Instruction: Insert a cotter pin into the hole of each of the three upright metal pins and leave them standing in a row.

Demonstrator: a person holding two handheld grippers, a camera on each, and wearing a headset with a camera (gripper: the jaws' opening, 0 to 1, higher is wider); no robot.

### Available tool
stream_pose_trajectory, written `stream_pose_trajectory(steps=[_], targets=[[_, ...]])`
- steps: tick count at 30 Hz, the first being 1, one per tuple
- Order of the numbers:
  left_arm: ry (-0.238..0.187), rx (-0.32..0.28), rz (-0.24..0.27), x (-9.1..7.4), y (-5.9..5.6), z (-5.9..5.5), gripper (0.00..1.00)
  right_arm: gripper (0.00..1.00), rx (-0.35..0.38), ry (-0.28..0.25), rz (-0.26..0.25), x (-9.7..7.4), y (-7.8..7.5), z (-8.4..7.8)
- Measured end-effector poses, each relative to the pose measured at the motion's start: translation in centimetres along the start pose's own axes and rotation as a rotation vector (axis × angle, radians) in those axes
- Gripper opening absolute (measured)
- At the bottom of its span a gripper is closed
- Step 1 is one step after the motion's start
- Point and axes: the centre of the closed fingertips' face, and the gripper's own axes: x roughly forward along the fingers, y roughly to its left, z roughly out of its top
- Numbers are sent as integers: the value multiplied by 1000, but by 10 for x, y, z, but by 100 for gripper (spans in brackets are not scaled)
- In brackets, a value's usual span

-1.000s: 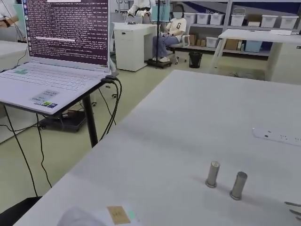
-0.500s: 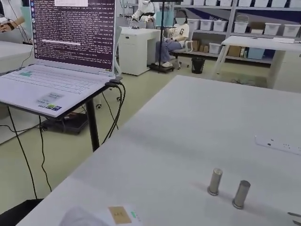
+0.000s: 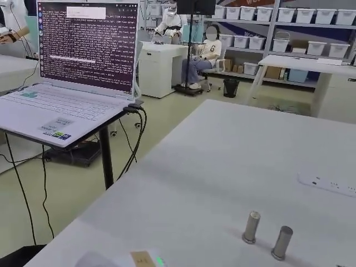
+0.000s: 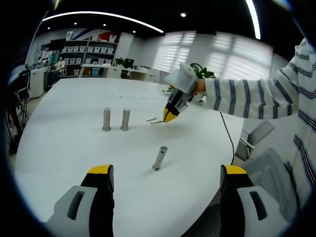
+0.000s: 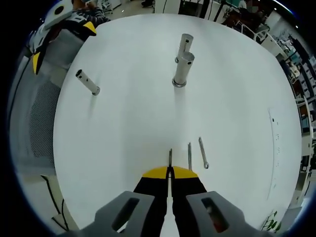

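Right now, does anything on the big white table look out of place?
Yes. Two silver cylindrical metal pins stand side by side on the white table, but the third pin stands off alone, nearer the open left gripper, not in line with them. It looks tilted, though the fisheye picture may cause that.

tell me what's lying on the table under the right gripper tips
Two cotter pins lie loose beside the right gripper, whose shut tips pinch a third pin; the jaws cover its rear end.
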Motion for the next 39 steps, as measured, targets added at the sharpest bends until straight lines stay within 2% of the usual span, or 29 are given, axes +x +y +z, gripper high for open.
stream_pose_trajectory(steps=[7, 16, 23, 26, 30, 39], targets=[[-7, 16, -19, 1, -4, 7, 87, 0, -18, -33, -19, -8, 15, 6], [-14, 23, -37, 6, -4, 15, 85, 0, -43, -95, -77, -23, 28, 17], [4, 40, -51, 11, -4, 19, 83, 0, -37, -189, -144, -44, 38, 35], [7, 46, -55, 13, -3, 22, 82, 0, -17, -258, -163, -52, 42, 45], [4, 45, -61, 17, -2, 26, 81, 0, -20, -277, -187, -58, 47, 47], [-2, 37, -73, 20, 2, 33, 76, 0, 8, -302, -218, -60, 61, 42]])
